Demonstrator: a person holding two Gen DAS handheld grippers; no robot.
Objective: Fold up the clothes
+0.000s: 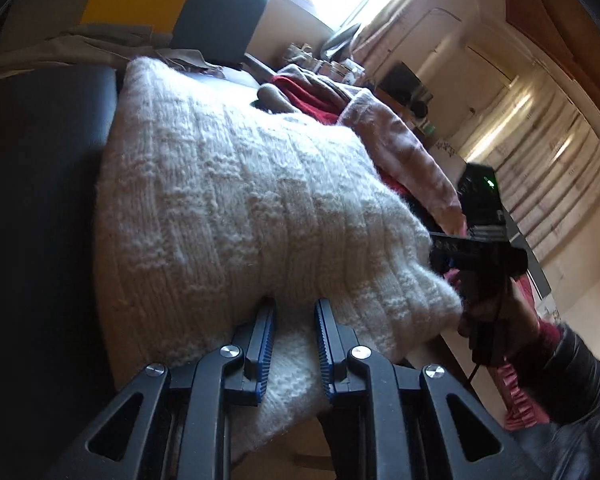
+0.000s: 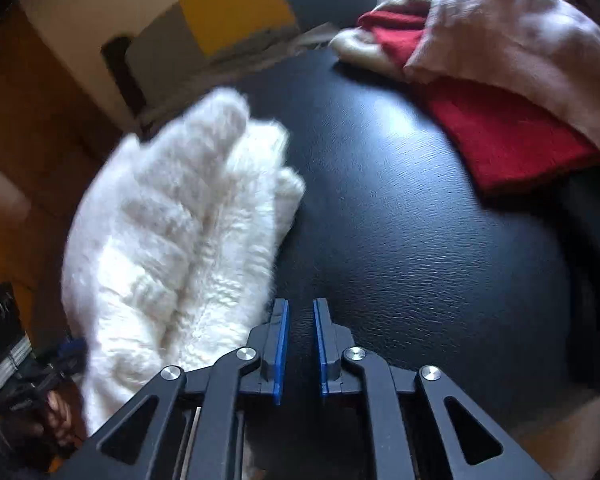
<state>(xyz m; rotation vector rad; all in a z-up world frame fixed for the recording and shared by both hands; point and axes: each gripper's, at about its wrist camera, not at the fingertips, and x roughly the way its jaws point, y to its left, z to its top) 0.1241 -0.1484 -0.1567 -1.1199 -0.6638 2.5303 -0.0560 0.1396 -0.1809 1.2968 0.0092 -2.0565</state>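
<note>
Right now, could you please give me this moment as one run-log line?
stage: folding white sweater | left gripper: shut on sweater edge | right gripper: nearly shut, nothing between pads, beside sweater | surface: black table

The knitted sweater (image 1: 236,200) lies on the padded surface (image 2: 400,220), its near edge between the fingers of the left gripper (image 1: 295,308); the right gripper (image 2: 300,308) sits just beside the sweater's right edge, over bare padding, nothing between its fingers; behind the sweater, to the right, a pile of clothes (image 2: 500,80) rests on the same surface, one garment (image 2: 512,32) draped on top of another (image 2: 508,136); a cushion (image 1: 220,12) stands behind the sweater.
</note>
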